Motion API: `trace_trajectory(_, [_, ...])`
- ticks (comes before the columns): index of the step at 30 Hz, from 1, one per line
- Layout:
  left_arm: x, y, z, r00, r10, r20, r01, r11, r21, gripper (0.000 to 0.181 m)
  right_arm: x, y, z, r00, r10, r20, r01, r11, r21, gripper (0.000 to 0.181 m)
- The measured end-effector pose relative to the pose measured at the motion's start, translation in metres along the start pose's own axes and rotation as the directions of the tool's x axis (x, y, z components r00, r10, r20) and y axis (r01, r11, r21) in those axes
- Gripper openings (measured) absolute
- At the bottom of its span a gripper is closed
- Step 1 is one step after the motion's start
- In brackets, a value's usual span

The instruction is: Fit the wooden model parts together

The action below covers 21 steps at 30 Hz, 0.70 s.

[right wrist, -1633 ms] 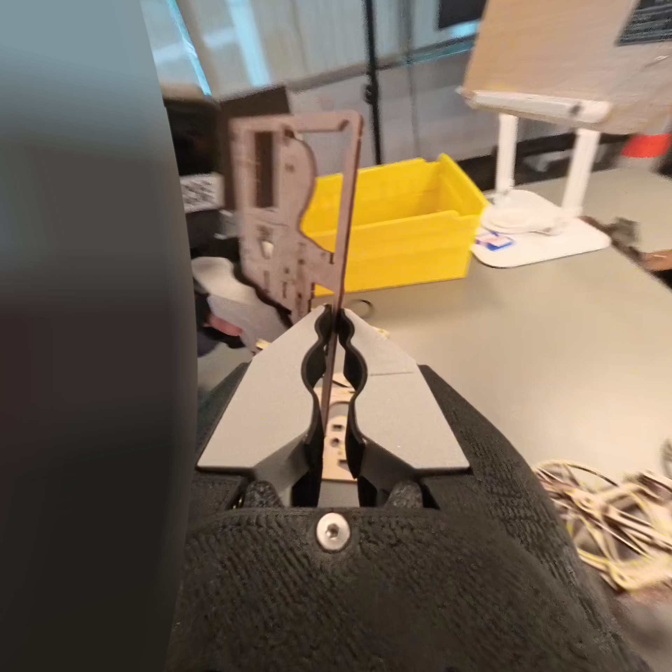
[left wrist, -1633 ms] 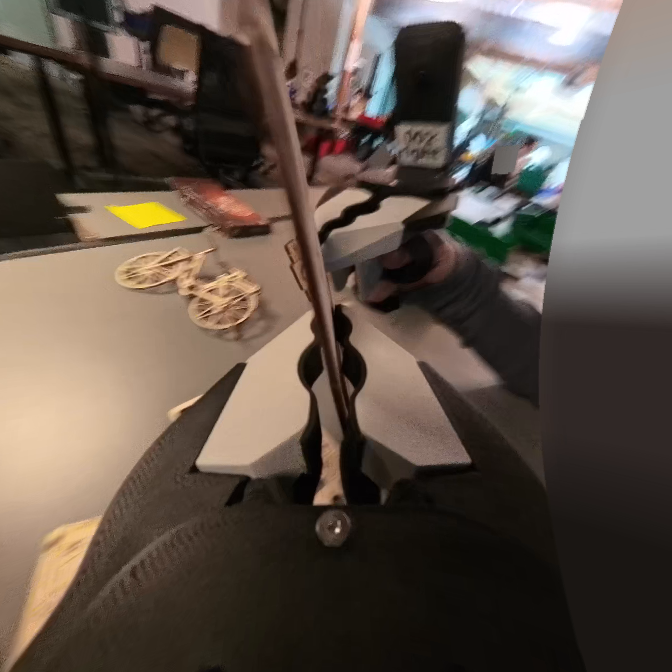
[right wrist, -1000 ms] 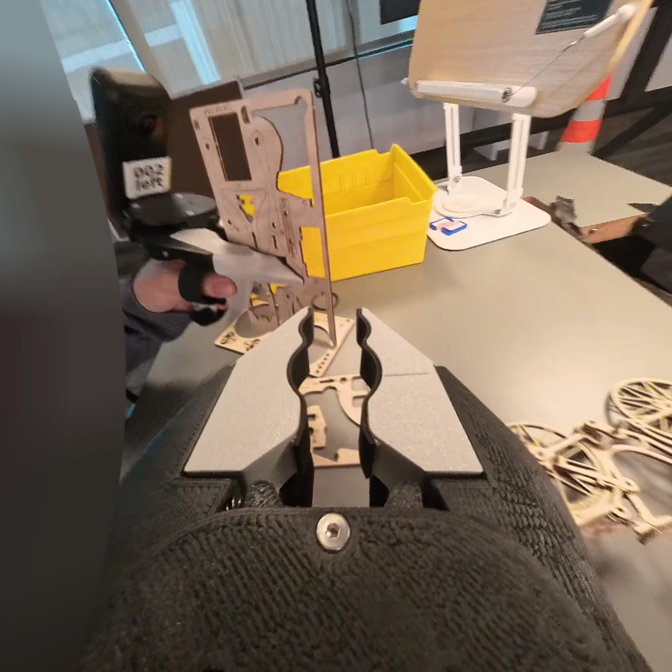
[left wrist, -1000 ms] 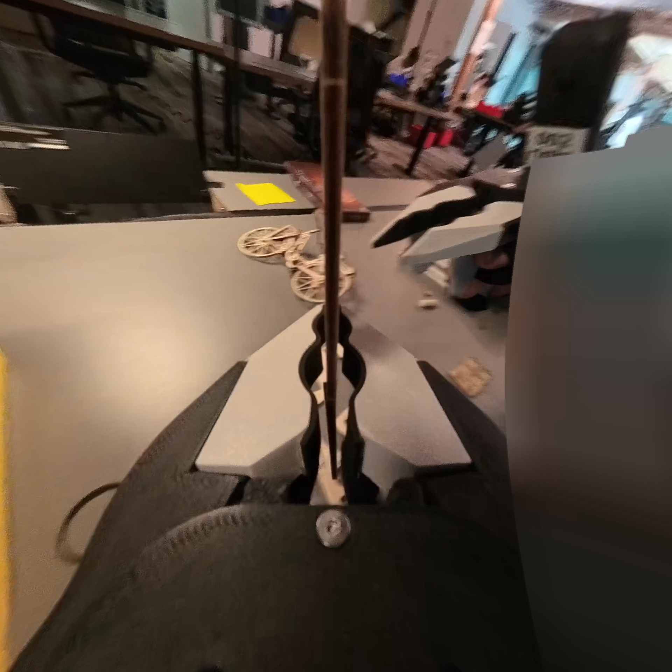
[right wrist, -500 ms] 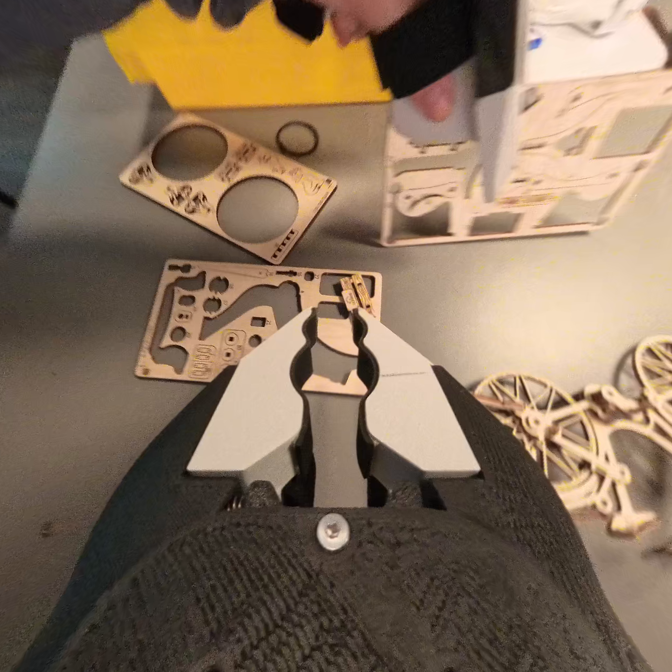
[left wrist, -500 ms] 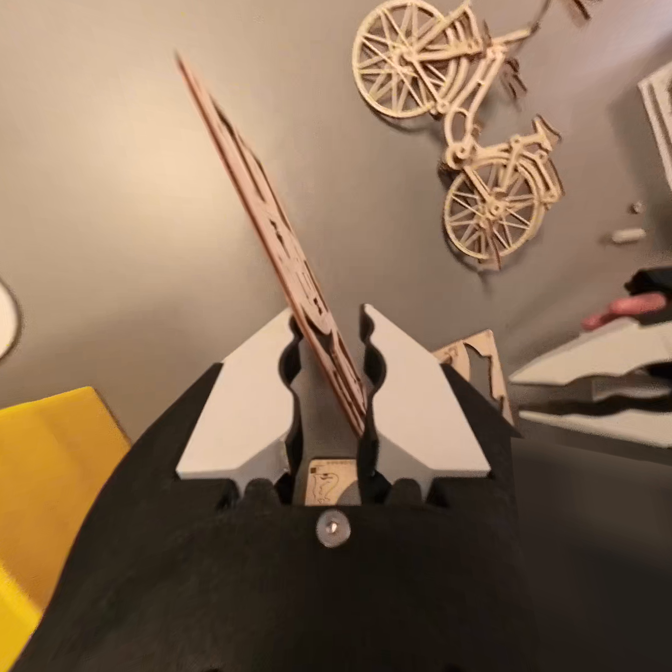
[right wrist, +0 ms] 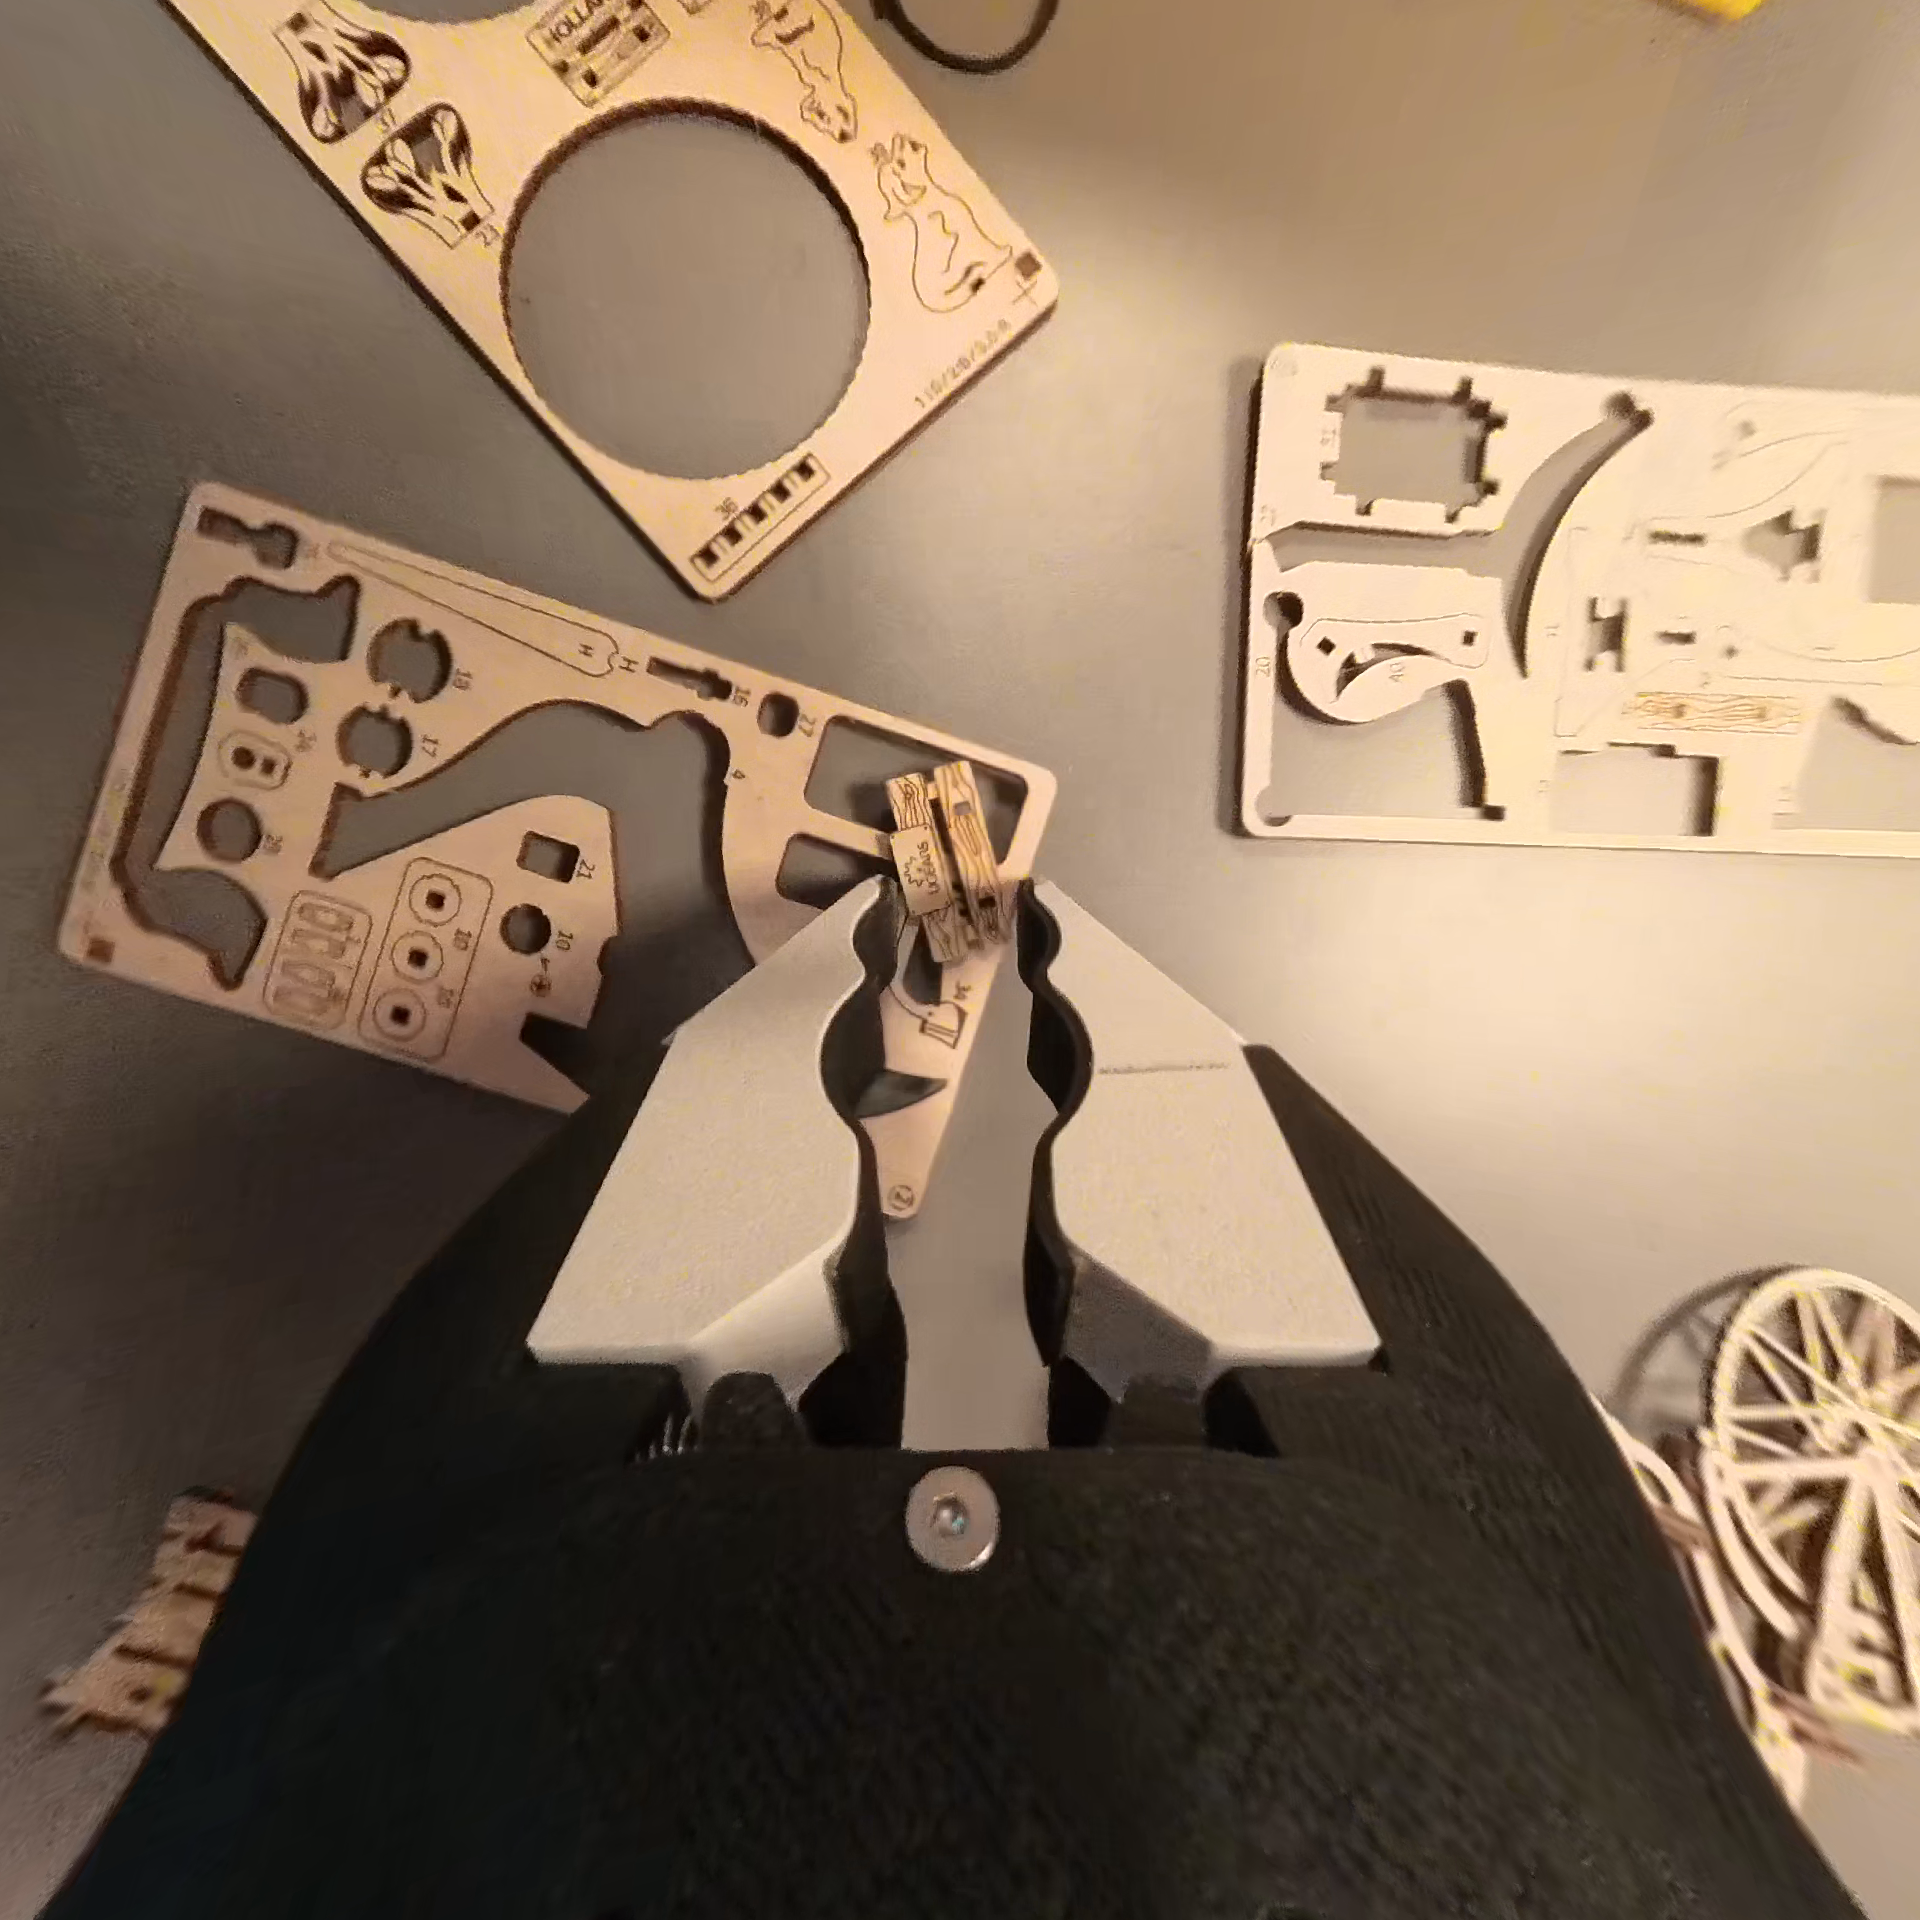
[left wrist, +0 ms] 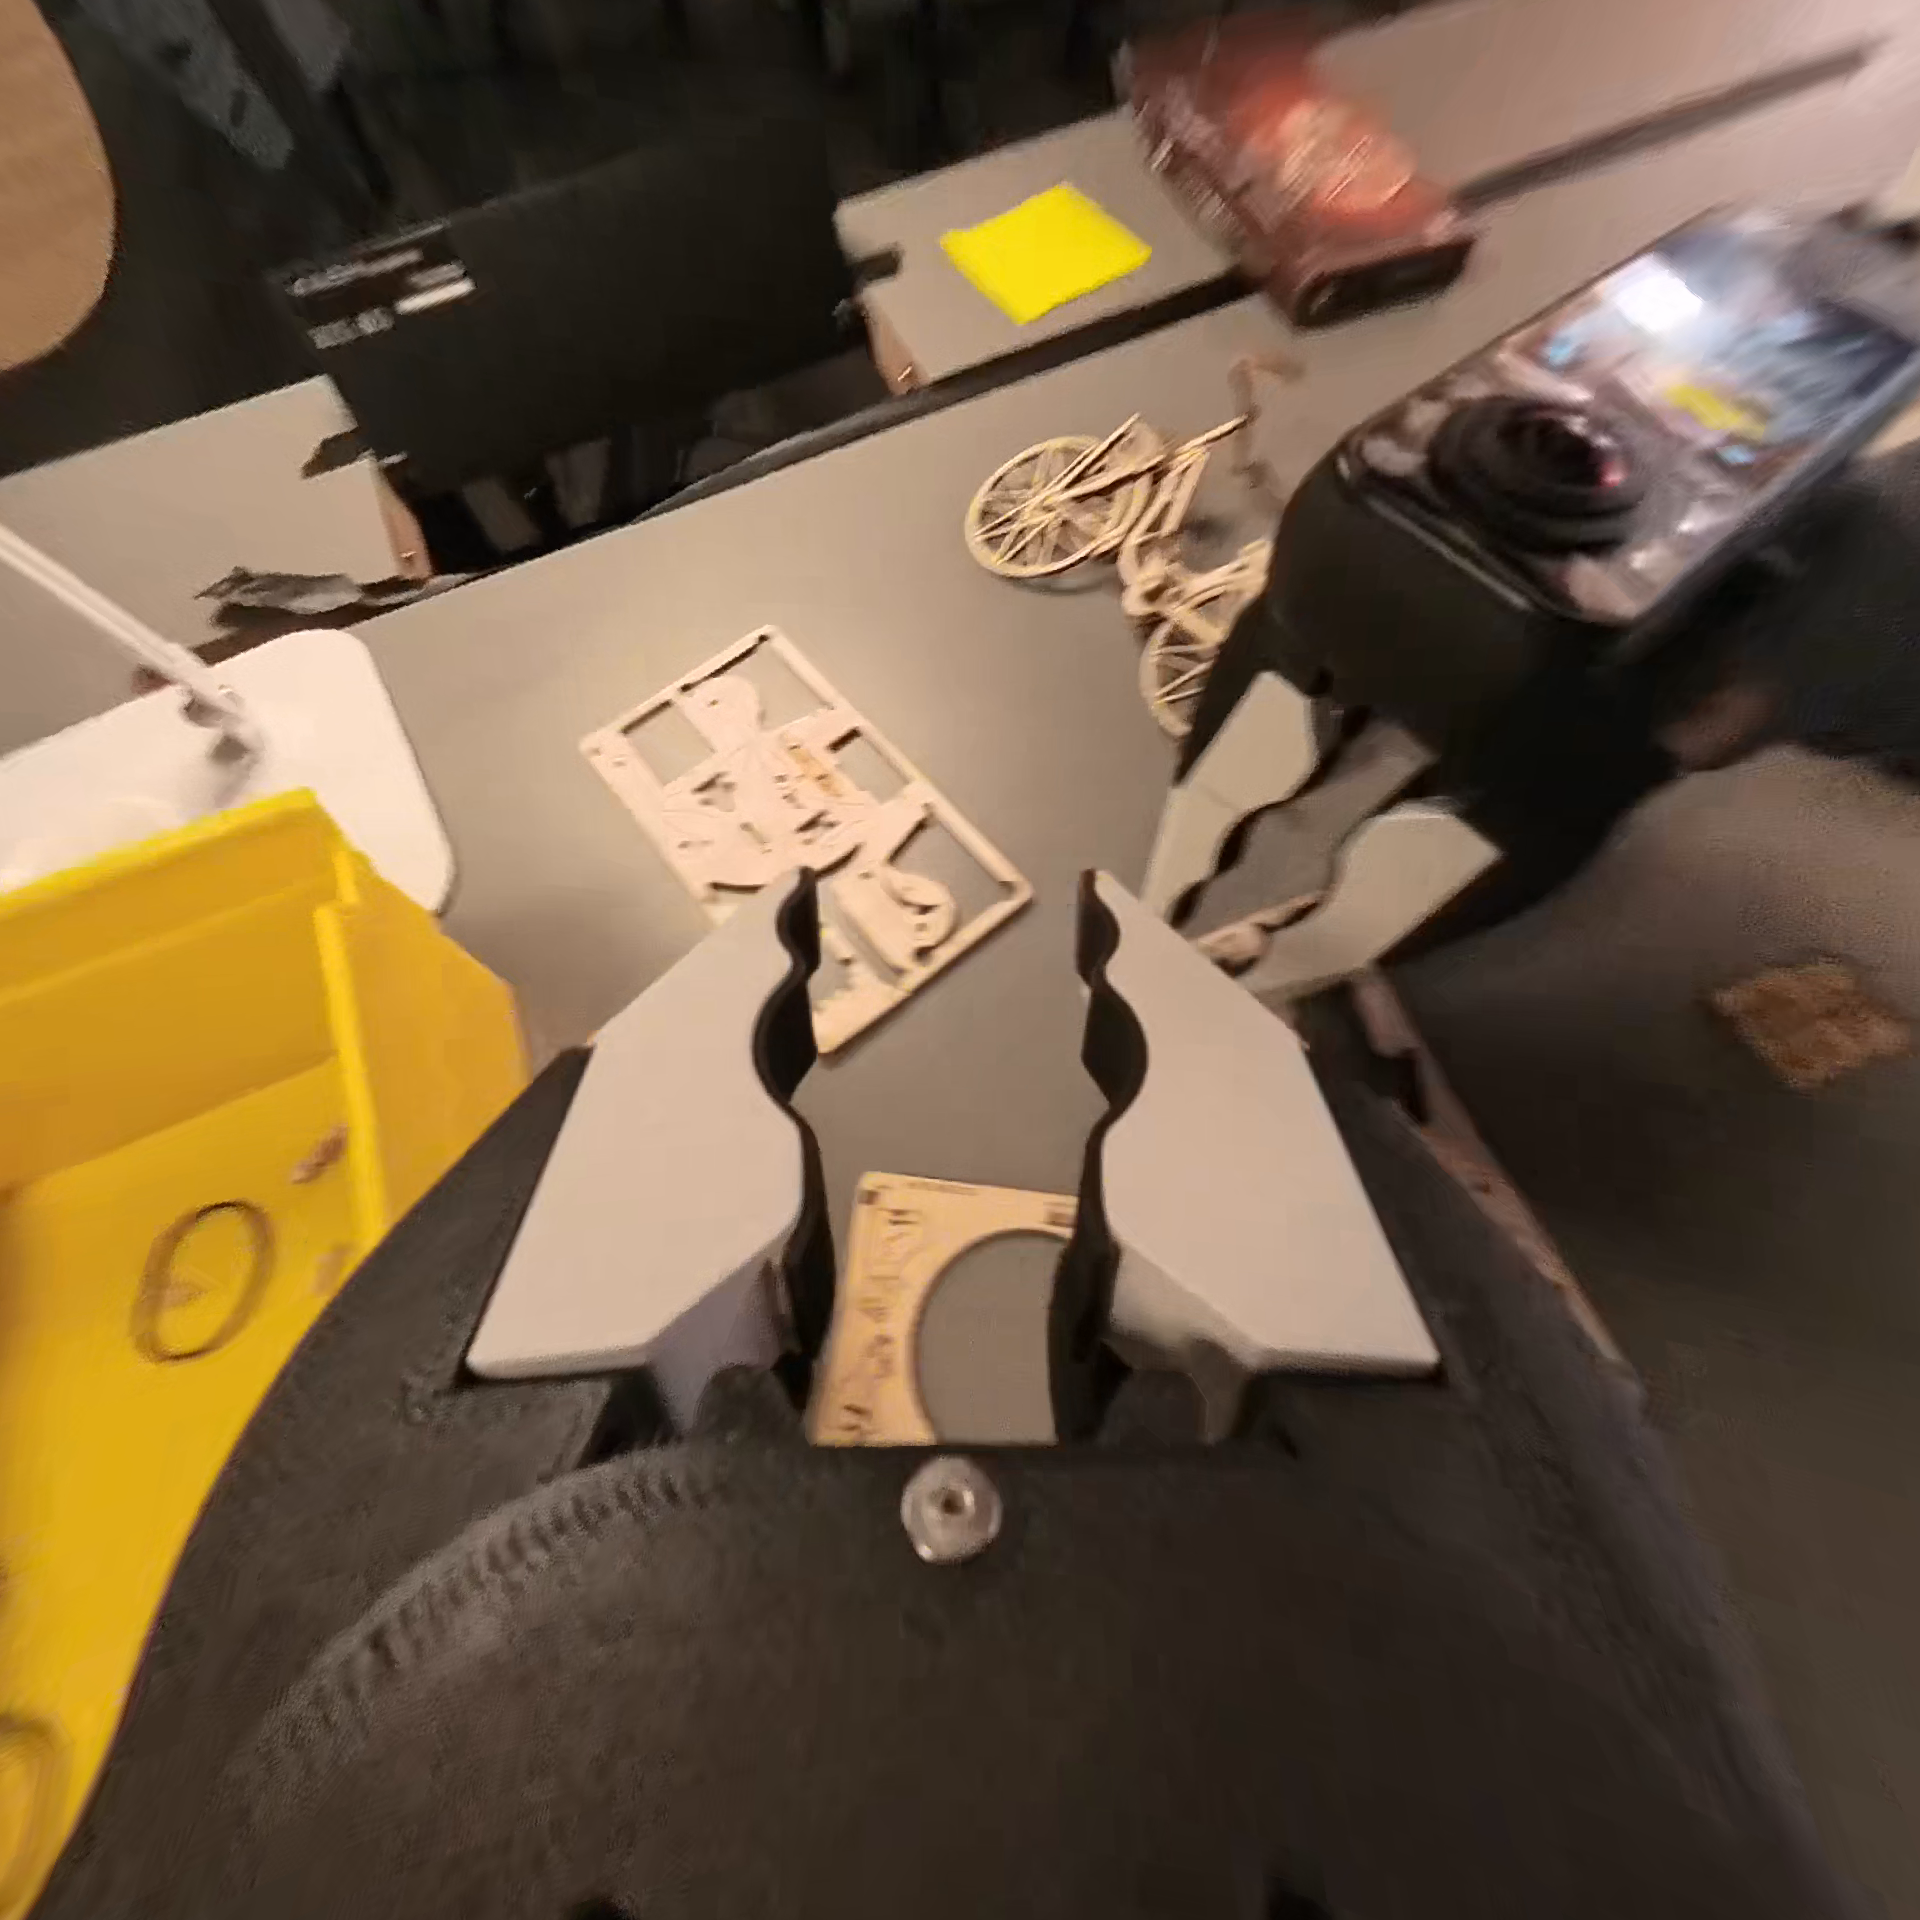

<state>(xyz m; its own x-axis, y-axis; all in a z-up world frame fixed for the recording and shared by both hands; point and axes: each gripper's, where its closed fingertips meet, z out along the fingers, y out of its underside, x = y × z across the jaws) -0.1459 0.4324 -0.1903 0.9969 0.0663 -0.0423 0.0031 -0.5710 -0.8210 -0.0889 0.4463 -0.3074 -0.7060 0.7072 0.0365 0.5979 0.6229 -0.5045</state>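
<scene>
My left gripper (left wrist: 943, 904) is open and empty above the grey table. A pale wooden parts sheet (left wrist: 800, 821) lies flat just beyond its tips. A sheet with a round hole (left wrist: 935, 1320) shows under its jaws. My right gripper (right wrist: 956, 904) is open and points down at a sheet with several cutouts (right wrist: 416, 831). Its fingertips stand on either side of a small assembled wooden part (right wrist: 945, 862) that lies on that sheet. I cannot tell if they touch it. The right gripper also shows in the left wrist view (left wrist: 1309, 862), jaws apart, low over the table.
A finished wooden bicycle (left wrist: 1122, 509) lies behind the right gripper; its wheel (right wrist: 1818, 1403) is at lower right. A yellow bin (left wrist: 208, 1039) and a white stand base (left wrist: 312, 727) sit left. The round-hole sheet (right wrist: 727, 260), the pale sheet (right wrist: 1558, 623) and a black ring (right wrist: 966, 42) lie nearby. The grippers' ends are close to 12 cm from one another.
Both grippers held a wooden sheet upright. The right let go first, then the left opened and the sheet now lies flat. The right has dropped onto the small part.
</scene>
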Motion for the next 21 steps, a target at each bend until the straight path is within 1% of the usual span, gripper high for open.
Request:
trace_trajectory(2, [0.021, 0.004, -0.012, 0.992, -0.084, -0.097, 0.093, 0.991, 0.1, 0.044, -0.001, -0.005, -0.012, 0.994, -0.047, -0.099, 0.054, 0.996, 0.066, 0.02])
trace_trajectory(4, [0.041, 0.009, -0.02, 0.959, -0.179, -0.219, 0.221, 0.958, 0.185, 0.041, -0.003, -0.014, -0.033, 0.966, -0.085, -0.243, 0.128, 0.978, 0.165, 0.019])
trace_trajectory(6, [0.059, 0.015, -0.018, 0.902, -0.266, -0.341, 0.348, 0.914, 0.208, 0.037, -0.009, -0.02, -0.056, 0.922, -0.096, -0.375, 0.192, 0.954, 0.23, 0.019])
trace_trajectory(8, [0.07, 0.025, -0.005, 0.862, -0.319, -0.394, 0.413, 0.892, 0.183, 0.034, -0.016, -0.019, -0.071, 0.885, -0.092, -0.457, 0.228, 0.941, 0.252, 0.019])
trace_trajectory(10, [0.081, 0.031, 0.008, 0.817, -0.359, -0.451, 0.463, 0.874, 0.144, 0.031, -0.019, -0.015, -0.079, 0.86, -0.07, -0.506, 0.233, 0.935, 0.267, 0.016])
trace_trajectory(12, [0.083, 0.036, 0.019, 0.802, -0.383, -0.459, 0.49, 0.861, 0.137, 0.029, -0.017, -0.013, -0.082, 0.842, -0.033, -0.538, 0.222, 0.931, 0.29, 0.016])
trace_trajectory(14, [0.079, 0.037, 0.024, 0.797, -0.403, -0.45, 0.514, 0.843, 0.155, 0.028, -0.013, -0.012, -0.082, 0.827, 0.008, -0.562, 0.21, 0.923, 0.322, 0.016])
trace_trajectory(15, [0.078, 0.035, 0.023, 0.79, -0.406, -0.459, 0.527, 0.833, 0.17, 0.028, -0.012, -0.013, -0.082, 0.821, 0.022, -0.57, 0.212, 0.916, 0.34, 0.016])
trace_trajectory(16, [0.081, 0.03, 0.02, 0.77, -0.397, -0.5, 0.541, 0.821, 0.181, 0.028, -0.012, -0.015, -0.083, 0.811, 0.031, -0.585, 0.223, 0.907, 0.358, 0.016])
trace_trajectory(18, [0.09, 0.019, 0.012, 0.692, -0.385, -0.611, 0.588, 0.791, 0.168, 0.029, -0.015, -0.022, -0.091, 0.784, 0.036, -0.619, 0.271, 0.878, 0.394, 0.016])
trace_trajectory(19, [0.094, 0.017, 0.011, 0.66, -0.387, -0.644, 0.603, 0.784, 0.147, 0.028, -0.018, -0.026, -0.096, 0.767, 0.035, -0.641, 0.298, 0.865, 0.404, 0.016])
trace_trajectory(21, [0.099, 0.011, 0.01, 0.635, -0.37, -0.678, 0.608, 0.781, 0.144, 0.027, -0.025, -0.031, -0.105, 0.734, 0.017, -0.679, 0.35, 0.847, 0.4, 0.016])
